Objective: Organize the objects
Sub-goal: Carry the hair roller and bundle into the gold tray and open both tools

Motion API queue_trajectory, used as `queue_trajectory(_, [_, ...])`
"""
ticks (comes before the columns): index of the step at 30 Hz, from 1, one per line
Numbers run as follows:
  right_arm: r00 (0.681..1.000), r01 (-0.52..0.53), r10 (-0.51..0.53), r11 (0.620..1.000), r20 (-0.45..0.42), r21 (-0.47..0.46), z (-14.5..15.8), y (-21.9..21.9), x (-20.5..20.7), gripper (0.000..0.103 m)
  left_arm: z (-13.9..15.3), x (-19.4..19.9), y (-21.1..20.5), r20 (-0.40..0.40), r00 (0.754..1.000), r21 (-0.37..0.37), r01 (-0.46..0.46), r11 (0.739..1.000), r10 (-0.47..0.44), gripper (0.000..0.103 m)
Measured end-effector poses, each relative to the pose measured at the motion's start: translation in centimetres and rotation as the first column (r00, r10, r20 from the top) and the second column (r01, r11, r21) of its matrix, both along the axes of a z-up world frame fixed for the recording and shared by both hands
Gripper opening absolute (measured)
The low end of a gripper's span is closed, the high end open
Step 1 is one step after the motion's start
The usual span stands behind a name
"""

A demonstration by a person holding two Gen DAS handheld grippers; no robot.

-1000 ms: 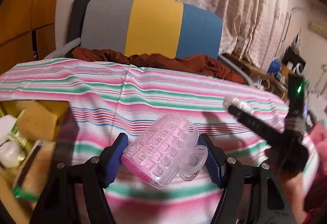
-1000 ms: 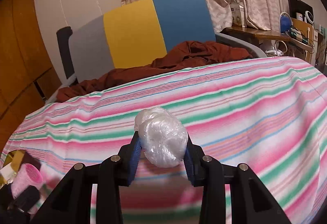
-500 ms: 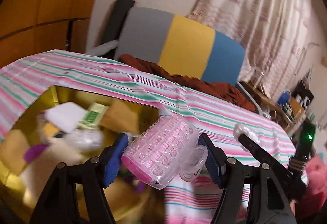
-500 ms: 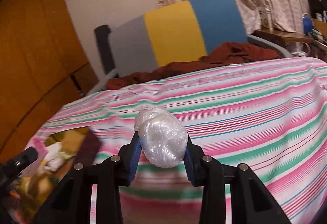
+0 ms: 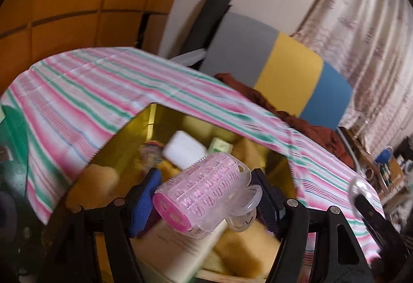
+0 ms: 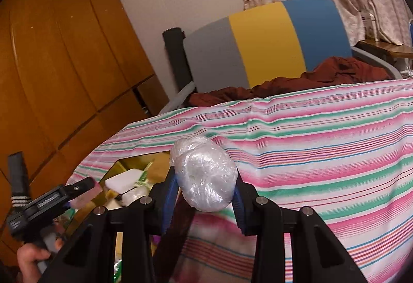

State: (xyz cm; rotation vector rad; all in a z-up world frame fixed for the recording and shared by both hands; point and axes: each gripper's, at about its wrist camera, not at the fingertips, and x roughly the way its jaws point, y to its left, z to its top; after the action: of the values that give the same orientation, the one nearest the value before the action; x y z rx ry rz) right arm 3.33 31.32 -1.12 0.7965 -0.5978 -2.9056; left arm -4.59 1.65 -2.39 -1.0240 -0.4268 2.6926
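Note:
My left gripper [image 5: 204,199] is shut on a pink hair roller [image 5: 204,195] with a clear clip and holds it above an open gold box [image 5: 152,125] that holds a white block [image 5: 184,151], sponges and other small items. My right gripper [image 6: 205,191] is shut on a clear plastic-wrapped bundle [image 6: 205,177] above the striped cloth [image 6: 322,154]. In the right wrist view the left gripper [image 6: 77,190] and the box [image 6: 124,166] show at the lower left.
The striped cloth [image 5: 90,92] covers the table around the box. A chair with a grey, yellow and blue back [image 6: 265,42] and a brown garment [image 6: 335,71] stands behind the table. A wooden cabinet [image 6: 56,55] is at the left, curtains and a cluttered shelf [image 5: 387,166] at the right.
Both grippers have swung left. The left gripper with the roller has moved from above the cloth to above the box. The right gripper with the bundle has come nearer the box.

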Motion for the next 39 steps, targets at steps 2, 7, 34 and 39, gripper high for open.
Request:
queue_trajectory(2, [1.0, -0.019, 0.019, 1.0, 0.007, 0.001, 0.0, -0.5, -0.1, 0.038, -0.6, -0.8, -0.7, 0.031, 0.999, 0.005, -0.013, 1.0, 0.013, 0.076])
queue_trajectory(7, [0.997, -0.08, 0.079, 0.997, 0.021, 0.015, 0.0, -2.5, -0.8, 0.038, -1.2, -0.2, -2.6, 0.043, 0.997, 0.04, -0.06, 0.997, 0.058, 0.087])
queue_trajectory(34, [0.903, -0.387, 0.284, 0.864, 0.323, 0.321, -2.0, -15.4, -8.7, 0.038, -0.9, 4.5, -4.7, 0.016, 0.994, -0.157, -0.104, 0.982, 0.108, 0.103])
queue_trajectory(39, [0.901, -0.388, 0.261, 0.843, 0.347, 0.373, -2.4, -16.5, -9.4, 0.038, -0.7, 4.4, -5.5, 0.029, 0.988, -0.194, -0.146, 0.97, 0.155, 0.103])
